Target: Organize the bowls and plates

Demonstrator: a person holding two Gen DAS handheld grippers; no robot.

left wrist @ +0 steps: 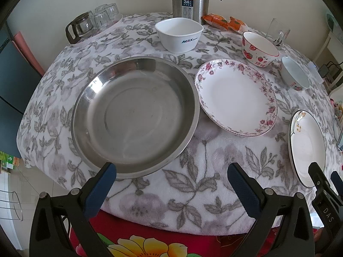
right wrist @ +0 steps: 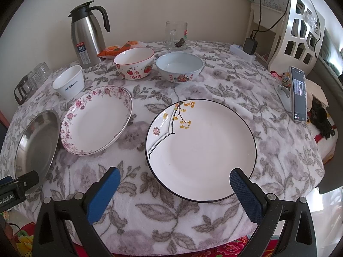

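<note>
Nearest the lens, both tools hang over the near edge of the worktop [right wrist: 193, 220], which is covered in a grey leaf-print cloth. Left tool [left wrist: 171, 184] stands released, its blue-padded fingers [left wrist: 100, 190] spread wide and holding nothing, with the left finger just over the near rim of the steel basin [left wrist: 135, 115]. Right tool [right wrist: 174, 189] is likewise released and empty, its right finger overlapping the near rim of the black-rimmed plate [right wrist: 201, 150], though whether it touches the rim is hard to tell. That plate, painted with a yellow-leaf branch, lies flat at the right of the worktop. Between it and the basin sits the rose-bordered plate [left wrist: 235, 96], its left edge just beside the basin's rim, possibly touching. Farther back come three bowls, all upright and apart from one another: the square white bowl [left wrist: 179, 34] behind the basin, the strawberry bowl [right wrist: 134, 63] behind the rose-bordered plate, and the pale blue bowl [right wrist: 179, 67] to its right. At the far edge stand a steel thermos jug [right wrist: 88, 34], an orange snack packet [right wrist: 116, 50], a glass mug [right wrist: 176, 35], and a cluster of upturned glasses [left wrist: 103, 17] on the far left.
</note>
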